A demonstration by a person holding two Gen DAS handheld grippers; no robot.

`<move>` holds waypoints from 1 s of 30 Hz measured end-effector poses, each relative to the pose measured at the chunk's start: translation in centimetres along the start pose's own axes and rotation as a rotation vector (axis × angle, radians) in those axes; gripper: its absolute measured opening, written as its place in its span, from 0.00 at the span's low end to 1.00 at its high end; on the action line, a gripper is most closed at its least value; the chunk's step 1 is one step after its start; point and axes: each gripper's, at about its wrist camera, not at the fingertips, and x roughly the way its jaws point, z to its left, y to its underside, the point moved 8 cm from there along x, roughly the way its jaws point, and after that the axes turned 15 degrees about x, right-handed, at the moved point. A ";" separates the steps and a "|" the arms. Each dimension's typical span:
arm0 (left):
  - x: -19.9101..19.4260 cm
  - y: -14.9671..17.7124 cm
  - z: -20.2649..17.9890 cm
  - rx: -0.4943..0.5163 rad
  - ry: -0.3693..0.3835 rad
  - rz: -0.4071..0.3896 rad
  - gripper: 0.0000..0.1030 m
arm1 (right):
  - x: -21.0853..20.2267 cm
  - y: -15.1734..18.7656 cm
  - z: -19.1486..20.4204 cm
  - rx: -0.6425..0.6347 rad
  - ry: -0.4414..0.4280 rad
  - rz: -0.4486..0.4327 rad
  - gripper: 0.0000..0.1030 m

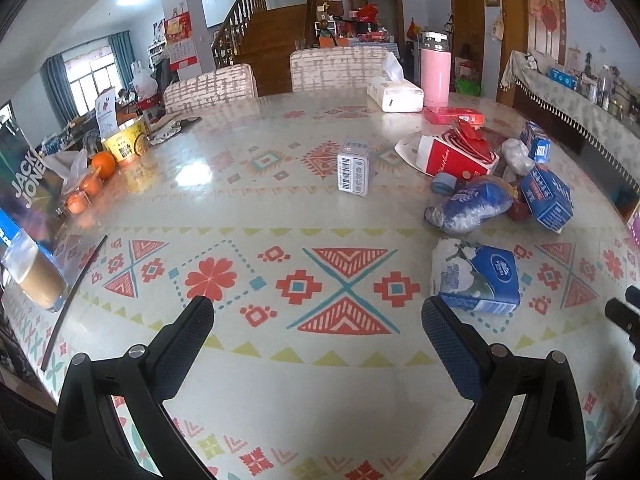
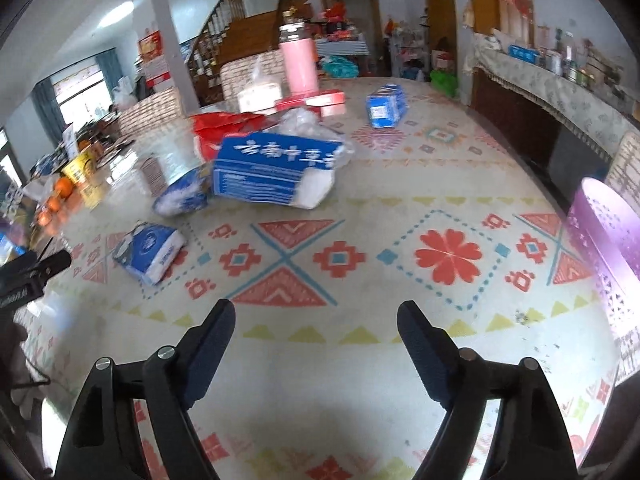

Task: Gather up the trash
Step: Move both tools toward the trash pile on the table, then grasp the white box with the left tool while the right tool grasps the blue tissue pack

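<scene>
— Where is your trash?
— Your blue packet (image 1: 476,276) lies on the surface (image 1: 280,200) at one o'clock of your left gripper (image 1: 318,312); the boxes (image 2: 276,172) are heaped at eleven o'clock of your right gripper (image 2: 316,320).
— And your fingers?
— Both pairs are apart, holding nothing.

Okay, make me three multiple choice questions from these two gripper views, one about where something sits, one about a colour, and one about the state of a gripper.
1. Where is the small grey and white box?
A. Upright by itself in the middle of the table
B. Inside the yellow bowl
C. On a chair

2. What colour is the tall bottle by the tissue pack?
A. Green
B. Pink
C. Black

3. How is the left gripper?
A. Shut on a blue packet
B. Shut on nothing
C. Open, holding nothing

Answers: 1 A, it stands apart from the pile of trash. 2 B, its body is pink under a clear lid. 3 C, only bare tablecloth shows between its spread fingers.
</scene>
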 end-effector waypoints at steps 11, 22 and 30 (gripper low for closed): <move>1.9 -2.2 3.7 -0.054 0.052 0.007 1.00 | 2.6 -0.1 7.9 -0.192 -0.122 0.075 0.84; 6.7 -8.1 3.5 0.009 0.158 -0.025 1.00 | 7.4 -0.6 15.7 -0.360 -0.259 0.168 0.85; 12.1 -11.2 1.9 0.086 0.217 0.008 1.00 | 10.2 0.6 18.4 -0.406 -0.294 0.232 0.85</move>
